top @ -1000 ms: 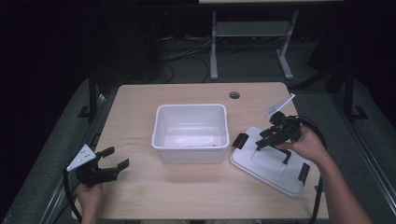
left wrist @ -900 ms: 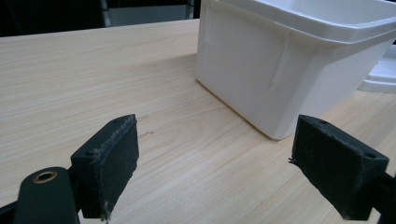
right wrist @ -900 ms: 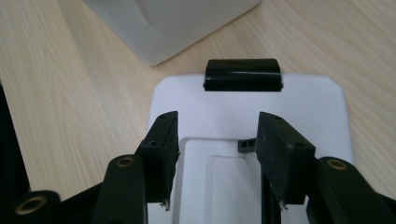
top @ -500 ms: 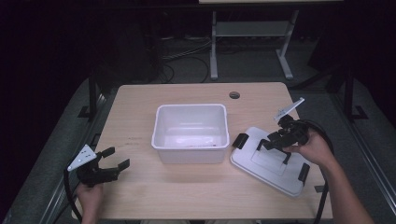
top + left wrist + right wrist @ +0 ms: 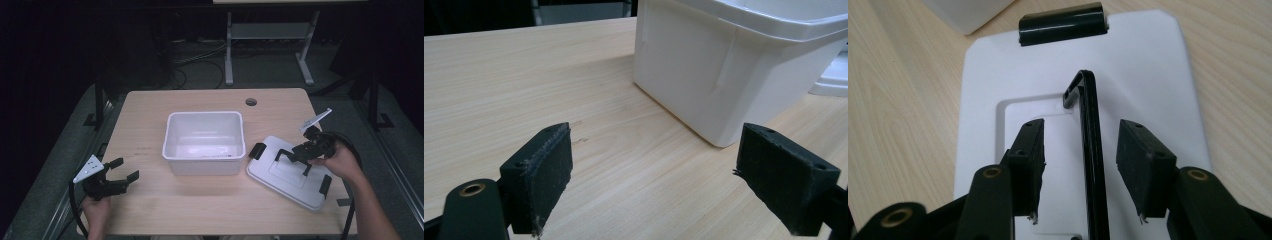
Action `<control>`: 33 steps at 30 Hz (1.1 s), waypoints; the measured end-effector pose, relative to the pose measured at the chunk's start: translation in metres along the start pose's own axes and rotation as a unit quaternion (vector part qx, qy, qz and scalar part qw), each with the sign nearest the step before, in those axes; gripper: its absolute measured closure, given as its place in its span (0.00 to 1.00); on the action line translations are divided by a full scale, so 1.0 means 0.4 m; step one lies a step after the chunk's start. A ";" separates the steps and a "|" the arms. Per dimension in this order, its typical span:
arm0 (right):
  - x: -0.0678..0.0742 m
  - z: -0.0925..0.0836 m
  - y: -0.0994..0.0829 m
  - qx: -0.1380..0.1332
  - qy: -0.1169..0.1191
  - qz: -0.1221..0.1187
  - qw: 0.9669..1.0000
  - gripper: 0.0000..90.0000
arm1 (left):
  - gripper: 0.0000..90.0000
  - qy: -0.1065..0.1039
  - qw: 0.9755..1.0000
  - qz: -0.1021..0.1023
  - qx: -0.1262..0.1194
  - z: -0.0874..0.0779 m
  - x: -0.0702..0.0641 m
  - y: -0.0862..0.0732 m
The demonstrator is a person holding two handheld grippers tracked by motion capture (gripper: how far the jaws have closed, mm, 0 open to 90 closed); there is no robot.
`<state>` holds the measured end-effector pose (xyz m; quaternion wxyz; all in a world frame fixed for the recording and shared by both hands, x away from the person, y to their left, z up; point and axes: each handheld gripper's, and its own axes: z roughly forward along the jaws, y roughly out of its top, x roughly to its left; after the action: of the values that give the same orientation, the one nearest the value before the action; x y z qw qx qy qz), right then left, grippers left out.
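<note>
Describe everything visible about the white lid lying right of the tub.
The white lid looks like smooth plastic, a rounded rectangle lying flat on the wooden table, askew, close beside the tub. Black latches sit at its two short ends. A thin black handle stands up from its recessed centre, between the right gripper pads, which have just been closing but aren't yet pressing it.

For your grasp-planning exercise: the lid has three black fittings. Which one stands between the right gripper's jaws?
The raised carrying handle at the middle of the lid, not the end clips. The right gripper straddles it, pads not yet touching.
</note>
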<state>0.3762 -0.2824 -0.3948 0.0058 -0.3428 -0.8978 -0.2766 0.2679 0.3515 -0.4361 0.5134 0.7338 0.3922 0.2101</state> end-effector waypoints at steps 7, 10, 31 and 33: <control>-0.003 0.010 -0.012 -0.002 0.003 0.001 1.000 0.64 | 0.16 0.001 1.000 -0.001 0.000 -0.001 0.002 0.000; -0.003 0.016 -0.017 -0.001 0.006 0.002 1.000 0.68 | 0.16 0.000 1.000 0.000 -0.001 -0.002 0.002 0.000; -0.006 0.021 -0.037 -0.014 0.018 0.002 1.000 0.91 | 0.16 0.001 1.000 0.001 0.000 0.000 0.000 0.000; -0.005 0.021 -0.037 -0.014 0.019 0.000 1.000 0.91 | 0.16 0.001 1.000 0.001 0.000 0.001 0.000 0.000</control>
<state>0.3701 -0.2885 -0.4097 0.0180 -0.3379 -0.8935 -0.2953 0.2682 0.3514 -0.4361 0.5125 0.7345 0.3916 0.2112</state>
